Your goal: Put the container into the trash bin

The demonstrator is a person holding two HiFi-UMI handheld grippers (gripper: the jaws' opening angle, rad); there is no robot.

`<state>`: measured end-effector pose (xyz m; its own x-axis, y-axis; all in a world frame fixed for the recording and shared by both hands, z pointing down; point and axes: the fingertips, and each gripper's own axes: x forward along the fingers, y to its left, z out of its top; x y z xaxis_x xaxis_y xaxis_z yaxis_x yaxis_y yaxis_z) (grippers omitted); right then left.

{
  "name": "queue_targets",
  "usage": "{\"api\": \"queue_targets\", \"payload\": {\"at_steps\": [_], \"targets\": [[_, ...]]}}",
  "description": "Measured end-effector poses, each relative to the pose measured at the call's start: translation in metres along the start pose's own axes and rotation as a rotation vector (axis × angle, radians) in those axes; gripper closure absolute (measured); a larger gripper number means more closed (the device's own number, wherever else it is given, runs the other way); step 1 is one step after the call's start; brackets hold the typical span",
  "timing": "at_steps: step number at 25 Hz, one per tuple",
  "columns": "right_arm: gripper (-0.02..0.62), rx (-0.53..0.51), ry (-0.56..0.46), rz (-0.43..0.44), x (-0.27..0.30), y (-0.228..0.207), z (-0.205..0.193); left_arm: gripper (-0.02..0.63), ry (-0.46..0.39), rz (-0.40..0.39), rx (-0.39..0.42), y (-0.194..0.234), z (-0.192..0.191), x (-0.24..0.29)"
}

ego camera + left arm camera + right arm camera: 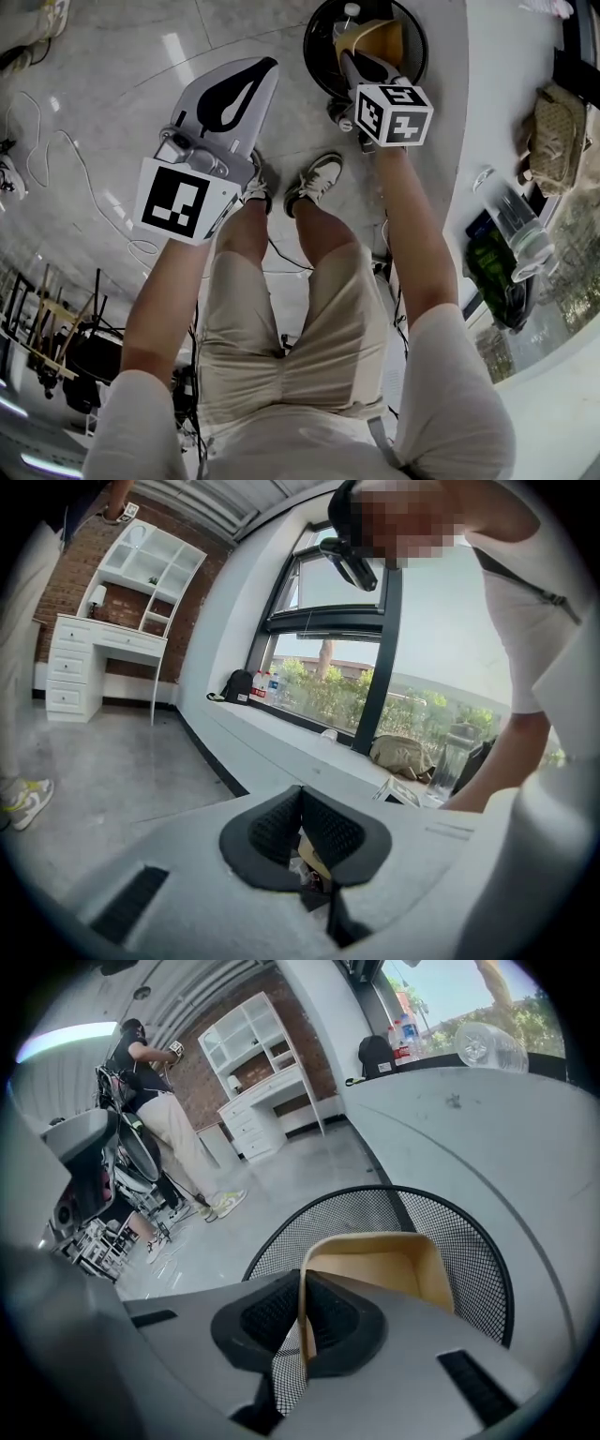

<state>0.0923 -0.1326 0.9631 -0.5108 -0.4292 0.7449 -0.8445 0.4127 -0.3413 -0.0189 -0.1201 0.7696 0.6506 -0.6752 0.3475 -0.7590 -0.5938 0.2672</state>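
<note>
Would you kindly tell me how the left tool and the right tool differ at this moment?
The right tool pinches a wall of the tan container; the left tool is shut on nothing. The right tool hangs over the black mesh trash bin; the left tool is over the floor. Both are hand-held and carry a marker cube.

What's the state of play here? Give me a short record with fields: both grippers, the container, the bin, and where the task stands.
right gripper: shut on one side wall of the container
container: tan, open-topped, held over the mouth of the trash bin
trash bin: round, black wire mesh, on the floor next to the white ledge
left gripper: shut, nothing between its jaws, off to the side of the bin
task state: container gripped and not yet released into the bin
</note>
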Motion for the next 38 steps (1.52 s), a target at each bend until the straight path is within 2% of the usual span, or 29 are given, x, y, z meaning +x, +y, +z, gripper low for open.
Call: {"api": "queue_targets", "payload": {"at_steps": [11,17,21,24,27,30,35,38], "targets": [[0.578,0.070,0.105,0.015,0.035,-0.007,-0.018,0.591,0.006,0.006,-0.016,0.011,-0.019,-0.003],[0.578,0.092,0.171,-0.032,0.045,-0.022,-0.028,0.591,-0.005,0.019,-0.029,0.014,-0.021,-0.008],[0.568,0.105,0.220,-0.034,0.052,-0.020,-0.037,0.591,-0.013,0.029,-0.027,0.020,-0.025,-0.015],[0.525,0.108,0.211,-0.040,0.052,-0.022,-0.035,0.590,-0.019,0.036,-0.027,0.022,-0.027,-0.017],[0.452,0.113,0.185,-0.073,0.047,-0.027,-0.028,0.590,-0.007,0.032,-0.029,0.019,-0.028,-0.021],[0.431,0.118,0.178,-0.104,0.037,-0.029,-0.025,0.590,-0.003,0.031,-0.022,0.017,-0.023,-0.027],[0.436,0.118,0.166,-0.131,0.012,-0.025,-0.012,0.591,-0.011,0.021,0.014,0.012,0.003,-0.038],[0.503,0.132,0.126,-0.149,-0.009,-0.022,0.006,0.591,-0.014,0.024,0.020,0.007,0.022,-0.047]]}}
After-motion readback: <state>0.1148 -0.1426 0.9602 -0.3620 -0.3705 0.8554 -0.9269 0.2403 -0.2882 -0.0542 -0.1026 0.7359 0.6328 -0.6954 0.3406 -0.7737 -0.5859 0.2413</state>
